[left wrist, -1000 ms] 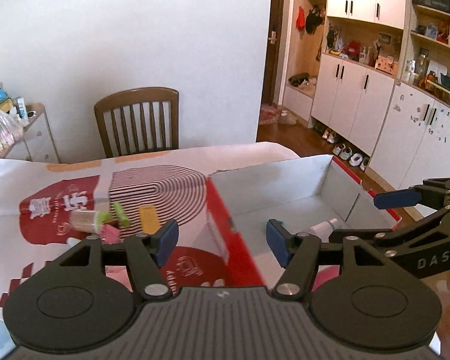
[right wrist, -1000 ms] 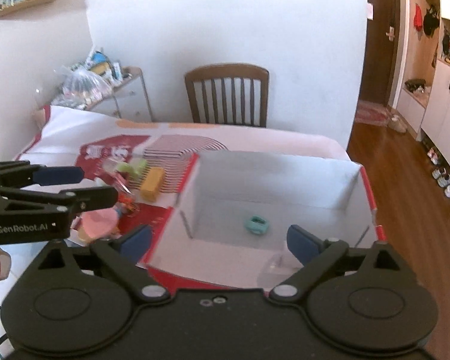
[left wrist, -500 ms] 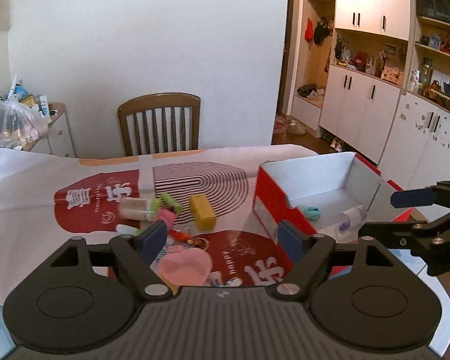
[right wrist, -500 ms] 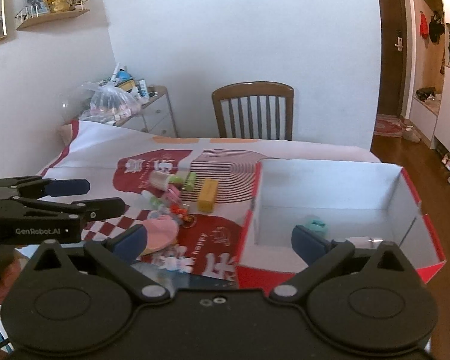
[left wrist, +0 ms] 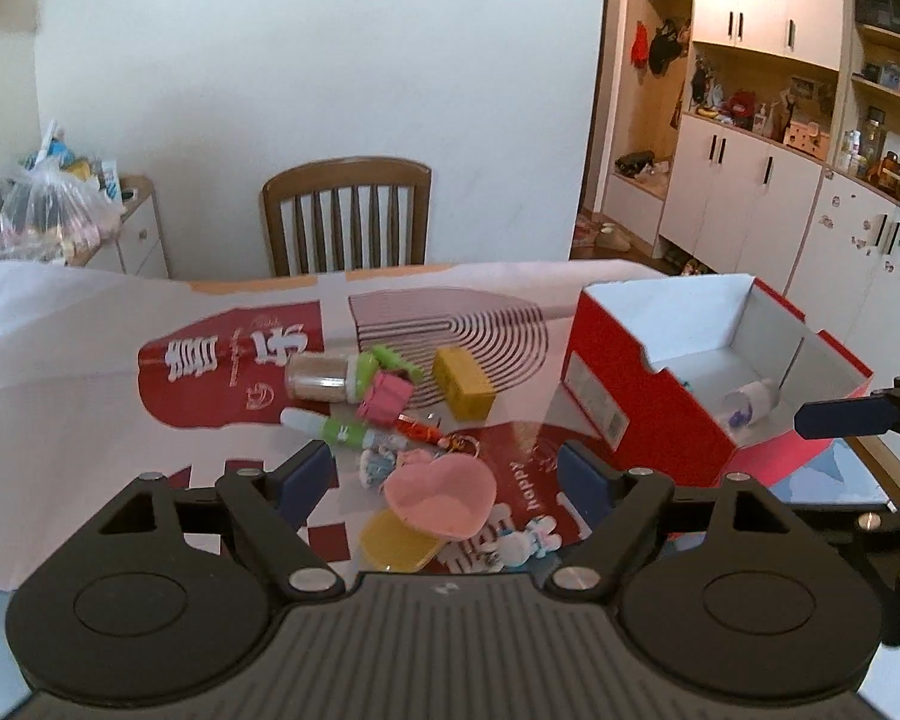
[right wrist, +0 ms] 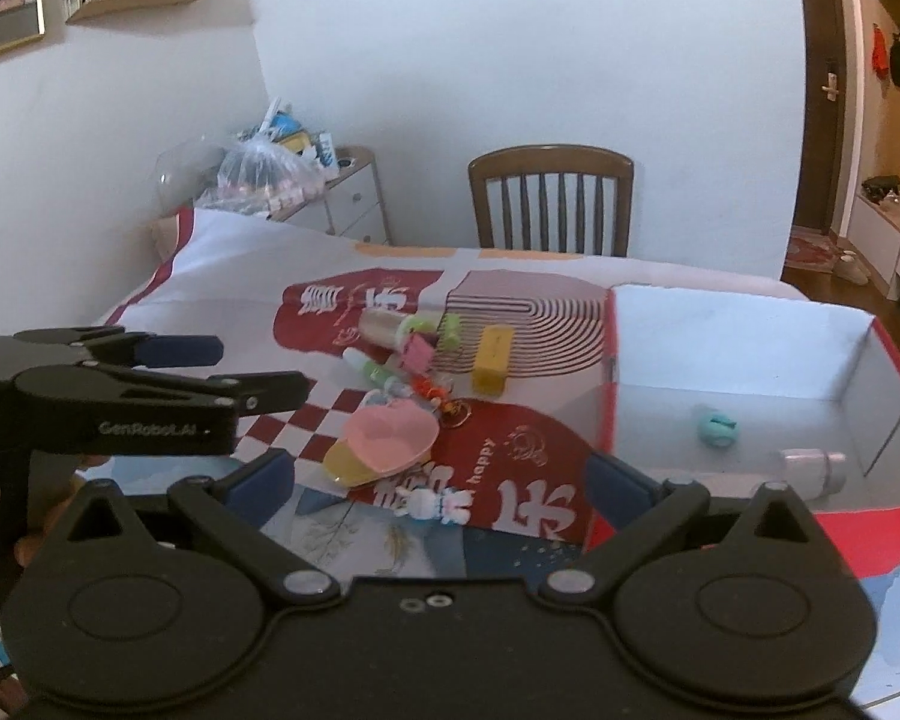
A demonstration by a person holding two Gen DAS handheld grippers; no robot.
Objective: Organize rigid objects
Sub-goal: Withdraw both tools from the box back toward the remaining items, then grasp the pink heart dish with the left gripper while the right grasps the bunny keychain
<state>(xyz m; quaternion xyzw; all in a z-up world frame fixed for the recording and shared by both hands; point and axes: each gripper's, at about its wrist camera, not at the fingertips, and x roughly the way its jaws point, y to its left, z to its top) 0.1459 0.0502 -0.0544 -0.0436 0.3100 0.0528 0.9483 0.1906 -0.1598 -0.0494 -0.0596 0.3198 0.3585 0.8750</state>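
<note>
A red box with a white inside [left wrist: 642, 396] [right wrist: 858, 360] stands on the table at the right. In it lie a small white bottle [left wrist: 747, 402] [right wrist: 810, 468] and a teal piece [right wrist: 716, 427]. Left of the box is a heap: a pink heart dish [left wrist: 441, 497] [right wrist: 390, 438] on a yellow lid [left wrist: 396, 540], a yellow block [left wrist: 465, 383] [right wrist: 494, 357], a glass jar with a green cap [left wrist: 324, 378], a pink block [left wrist: 384, 397] and a green-labelled tube [left wrist: 330, 429]. My left gripper [left wrist: 447, 483] is open and empty above the heap. My right gripper [right wrist: 441, 483] is open and empty near the table's front edge.
A white bunny figure [left wrist: 528, 540] [right wrist: 435, 504] and a keychain with a ring [left wrist: 450, 441] lie by the dish. A wooden chair [left wrist: 348, 216] stands behind the table. A drawer unit with a plastic bag [left wrist: 48, 216] is at the left, white cupboards [left wrist: 750, 192] at the right.
Both grippers have pulled back and up from the box. The left one has swung left, from over the box edge to over the heap. Both stay open and empty.
</note>
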